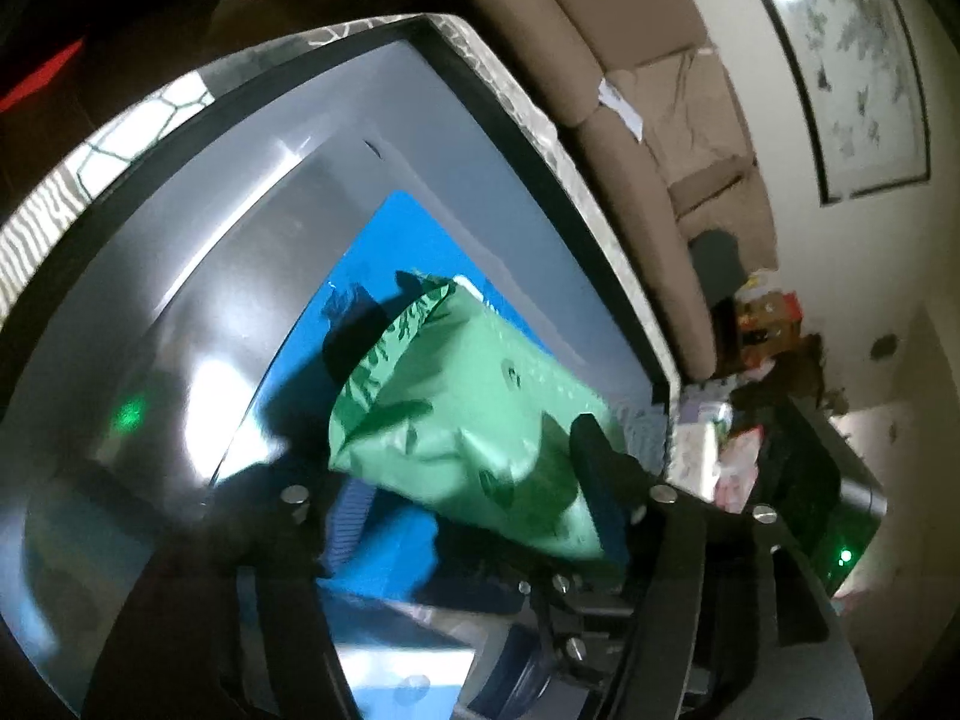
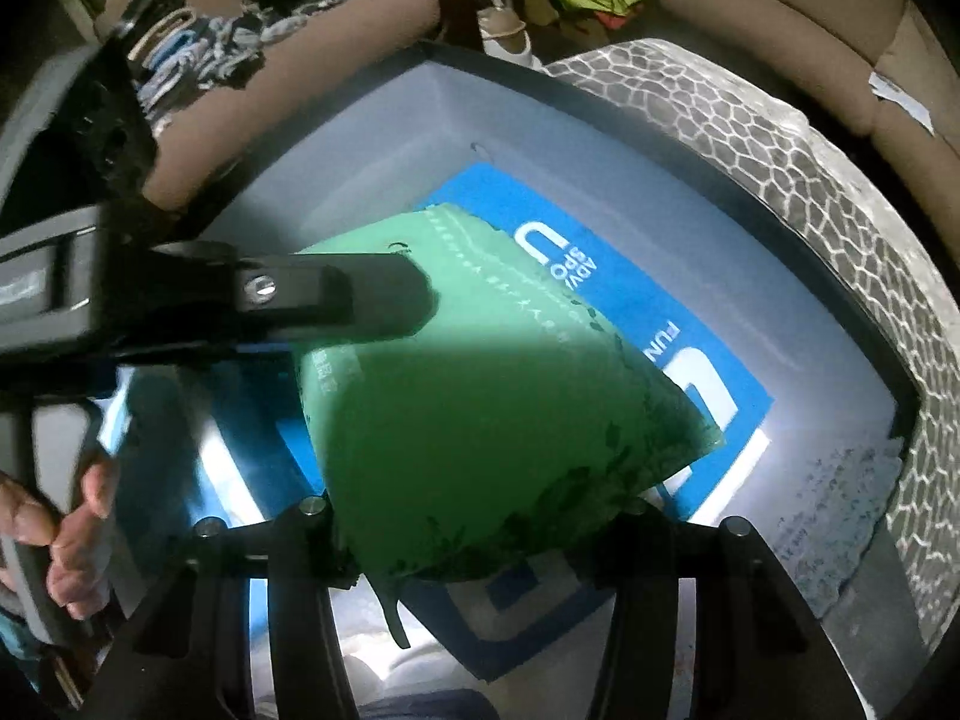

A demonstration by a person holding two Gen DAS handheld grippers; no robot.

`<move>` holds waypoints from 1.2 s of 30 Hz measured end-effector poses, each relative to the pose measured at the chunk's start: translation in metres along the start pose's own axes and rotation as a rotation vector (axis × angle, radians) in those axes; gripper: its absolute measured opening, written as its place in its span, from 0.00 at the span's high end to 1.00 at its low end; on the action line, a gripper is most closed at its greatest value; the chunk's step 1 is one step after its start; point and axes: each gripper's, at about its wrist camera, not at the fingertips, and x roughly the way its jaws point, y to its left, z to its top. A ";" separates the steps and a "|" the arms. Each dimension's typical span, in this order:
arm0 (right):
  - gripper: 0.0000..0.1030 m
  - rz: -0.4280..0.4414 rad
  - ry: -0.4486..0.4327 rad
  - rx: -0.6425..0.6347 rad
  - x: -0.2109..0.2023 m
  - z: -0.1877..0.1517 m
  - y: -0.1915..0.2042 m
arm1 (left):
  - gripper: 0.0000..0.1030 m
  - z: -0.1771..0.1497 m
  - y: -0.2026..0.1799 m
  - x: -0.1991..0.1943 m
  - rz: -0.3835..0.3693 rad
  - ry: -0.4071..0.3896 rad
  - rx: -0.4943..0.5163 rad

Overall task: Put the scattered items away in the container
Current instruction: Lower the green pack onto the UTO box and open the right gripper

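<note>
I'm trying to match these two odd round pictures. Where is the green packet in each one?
Left wrist view: green packet low centre, over the grey bin.
Right wrist view: green packet fills the centre, reaching the bottom.
Shared landmark: the blue sheet on the bin's floor.

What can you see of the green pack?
The green pack is a soft, puffy plastic-film pouch, mint green with darker leaf print and a crimped seam along one edge. It hangs tilted over the gray bin, above the blue sheet on its floor. Both the left gripper and right gripper clamp it.
</note>
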 end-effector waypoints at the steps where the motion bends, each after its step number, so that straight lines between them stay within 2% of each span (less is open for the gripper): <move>1: 0.48 -0.024 0.009 -0.003 -0.001 -0.002 0.000 | 0.39 -0.002 -0.004 -0.002 0.013 0.000 0.014; 4: 0.42 -0.076 0.020 -0.014 -0.005 -0.011 0.000 | 0.39 -0.007 -0.012 -0.009 0.036 -0.008 0.041; 7: 0.32 -0.132 0.005 -0.018 -0.016 -0.019 -0.001 | 0.36 -0.012 -0.017 -0.015 0.057 -0.011 0.036; 12: 0.28 -0.117 -0.046 0.029 -0.039 -0.028 -0.005 | 0.32 -0.021 -0.020 -0.032 0.070 -0.024 0.052; 15: 0.23 -0.108 -0.083 0.051 -0.049 -0.033 -0.001 | 0.26 -0.030 -0.029 -0.042 0.100 -0.031 0.100; 16: 0.21 -0.103 -0.097 0.062 -0.051 -0.035 0.001 | 0.19 -0.034 -0.033 -0.044 0.112 -0.033 0.120; 18: 0.18 -0.089 -0.117 0.080 -0.054 -0.039 0.005 | 0.13 -0.042 -0.043 -0.050 0.138 -0.046 0.160; 20: 0.14 -0.081 -0.129 0.095 -0.057 -0.044 0.013 | 0.01 -0.050 -0.047 -0.057 0.164 -0.063 0.188; 23: 0.00 -0.088 -0.147 0.097 -0.062 -0.055 0.025 | 0.00 -0.062 -0.052 -0.066 0.203 -0.075 0.224; 25: 0.00 -0.109 -0.165 0.098 -0.068 -0.062 0.032 | 0.00 -0.070 -0.057 -0.071 0.232 -0.082 0.249; 30: 0.00 -0.100 -0.212 0.123 -0.089 -0.087 0.036 | 0.00 -0.094 -0.071 -0.078 0.267 -0.097 0.312; 36: 0.00 -0.126 -0.266 0.174 -0.116 -0.132 0.024 | 0.00 -0.137 -0.115 -0.084 0.303 -0.153 0.441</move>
